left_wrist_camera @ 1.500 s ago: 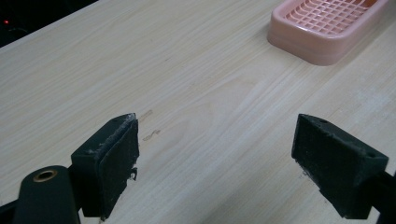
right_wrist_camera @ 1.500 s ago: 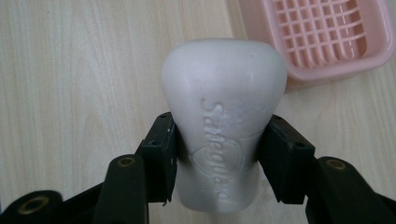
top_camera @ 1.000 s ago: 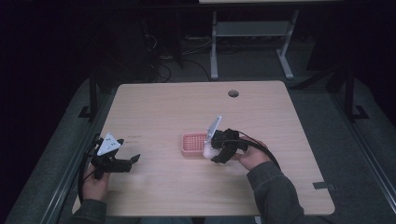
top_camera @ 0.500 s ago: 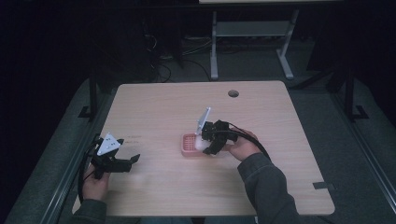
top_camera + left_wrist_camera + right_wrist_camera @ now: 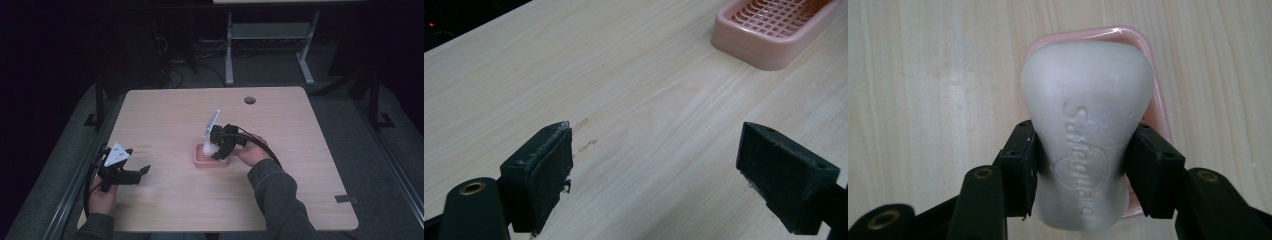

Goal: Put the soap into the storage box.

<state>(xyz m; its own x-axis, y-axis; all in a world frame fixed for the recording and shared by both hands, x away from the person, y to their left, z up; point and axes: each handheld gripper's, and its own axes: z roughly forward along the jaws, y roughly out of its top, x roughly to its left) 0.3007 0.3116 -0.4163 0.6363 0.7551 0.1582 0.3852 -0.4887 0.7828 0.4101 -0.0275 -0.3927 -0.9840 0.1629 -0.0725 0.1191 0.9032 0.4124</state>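
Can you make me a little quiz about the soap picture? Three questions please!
1. True or false: the right gripper is squeezing a white bar of soap.
2. What colour is the soap dish? A) blue B) pink C) green
3. Fill in: the left gripper has its jaws wide ____ over the table.

Key: 1 true; 2 B; 3 open.
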